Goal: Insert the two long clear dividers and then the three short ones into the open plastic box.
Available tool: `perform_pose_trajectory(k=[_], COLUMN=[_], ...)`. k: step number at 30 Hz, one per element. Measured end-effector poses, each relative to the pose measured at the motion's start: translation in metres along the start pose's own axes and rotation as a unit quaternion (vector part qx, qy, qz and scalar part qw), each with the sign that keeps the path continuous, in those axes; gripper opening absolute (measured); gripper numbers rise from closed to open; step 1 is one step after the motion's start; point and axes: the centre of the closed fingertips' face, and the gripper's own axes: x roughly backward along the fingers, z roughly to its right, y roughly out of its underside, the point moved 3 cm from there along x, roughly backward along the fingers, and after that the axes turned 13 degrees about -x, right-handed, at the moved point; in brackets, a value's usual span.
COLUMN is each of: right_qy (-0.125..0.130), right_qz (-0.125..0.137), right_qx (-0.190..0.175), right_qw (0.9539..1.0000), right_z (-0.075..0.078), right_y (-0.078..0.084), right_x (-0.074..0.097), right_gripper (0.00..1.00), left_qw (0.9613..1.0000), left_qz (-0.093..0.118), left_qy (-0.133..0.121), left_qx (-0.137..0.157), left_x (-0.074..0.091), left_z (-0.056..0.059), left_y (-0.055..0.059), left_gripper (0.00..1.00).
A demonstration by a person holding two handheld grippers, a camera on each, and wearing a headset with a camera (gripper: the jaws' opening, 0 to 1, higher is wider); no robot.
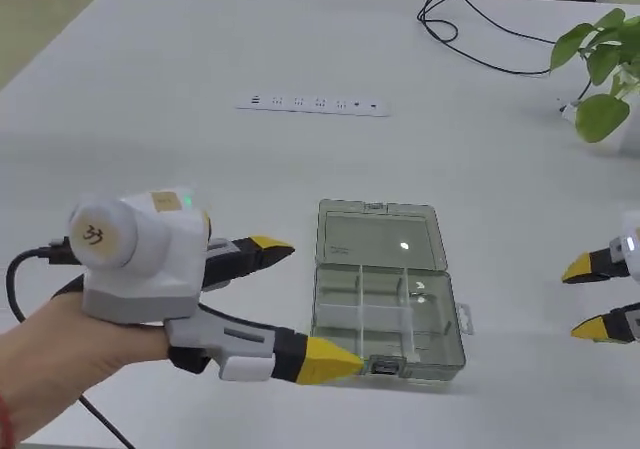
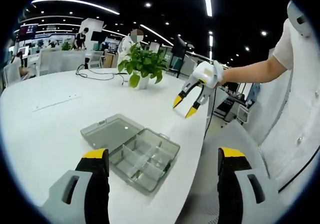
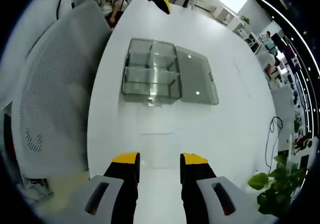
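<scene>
The clear plastic box [image 1: 440, 344] lies open on the white table, with its lid [image 1: 380, 237] flat on the far side. Clear dividers [image 1: 362, 314] stand inside it and split it into several compartments. My left gripper [image 1: 305, 304] is open just left of the box, with nothing between its jaws. My right gripper [image 1: 585, 297] hangs open and empty well to the right. The left gripper view has the box [image 2: 134, 153] below the left gripper [image 2: 163, 156] and the right gripper [image 2: 189, 102] beyond. In the right gripper view the box [image 3: 150, 74] is ahead of the right gripper [image 3: 159, 159].
A white power strip [image 1: 312, 103] lies farther back on the table. A black cable [image 1: 470, 39] and a potted plant [image 1: 605, 69] are at the back right. A mesh chair [image 3: 55, 84] stands by the table's near edge.
</scene>
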Motion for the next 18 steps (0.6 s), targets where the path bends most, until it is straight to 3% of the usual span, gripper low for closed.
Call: perform_pose_trajectory(k=[5,10,13,18], right_qy=[0.011,0.017,0.021,0.025], right_qz=[0.028,0.048,0.058,0.07], right_qx=[0.004,0.009,0.012,0.014], right_qw=[0.9995,0.9986,0.998,0.9971], right_z=[-0.003,0.002,-0.004,-0.013], right_y=[-0.029,-0.044,-0.059,-0.081], right_x=[0.015,0.018,0.024,0.033], right_gripper=[0.33,0.33,0.33,0.33], left_qw=[0.9989,0.995,0.9879,0.9847], left_qz=[0.028,0.056,0.077,0.076], left_qy=[-0.006,-0.004,0.001,0.009], left_qx=[0.038,0.083,0.134,0.157], left_x=[-0.007,-0.014,-0.017,-0.023], left_z=[-0.001,0.0,0.001,0.005], left_y=[-0.017,-0.032,-0.041,-0.045], left_gripper=[0.88,0.81,0.76,0.66])
